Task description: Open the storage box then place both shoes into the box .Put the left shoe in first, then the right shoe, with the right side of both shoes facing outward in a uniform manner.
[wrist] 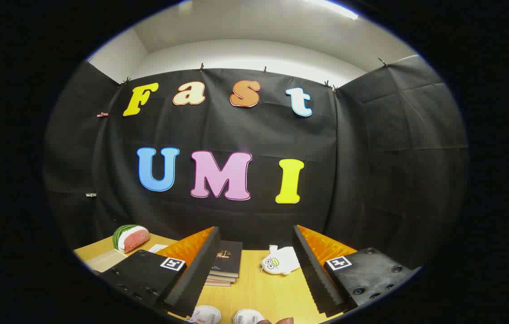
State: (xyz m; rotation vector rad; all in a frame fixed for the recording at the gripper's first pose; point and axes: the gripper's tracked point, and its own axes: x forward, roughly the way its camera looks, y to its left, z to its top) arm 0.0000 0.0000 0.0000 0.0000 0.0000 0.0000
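My gripper [256, 261] stands open above a wooden table [263, 292], its two fingers [196, 270] spread wide with nothing between them. Low down between the fingers, close to me, the tips of two white shoes peek into view: one [205, 315] nearer the left finger, the other [247, 317] to its right. A fingertip of a person's hand [281, 321] shows beside the right-hand shoe. The shoes are mostly hidden, so I cannot tell which is left or right.
A stack of books with a dark cover [227, 263] lies beyond the left finger. A small white plush toy [280, 260] sits near the right finger. A watermelon-slice toy [130, 237] and a flat beige object [106, 259] lie at far left.
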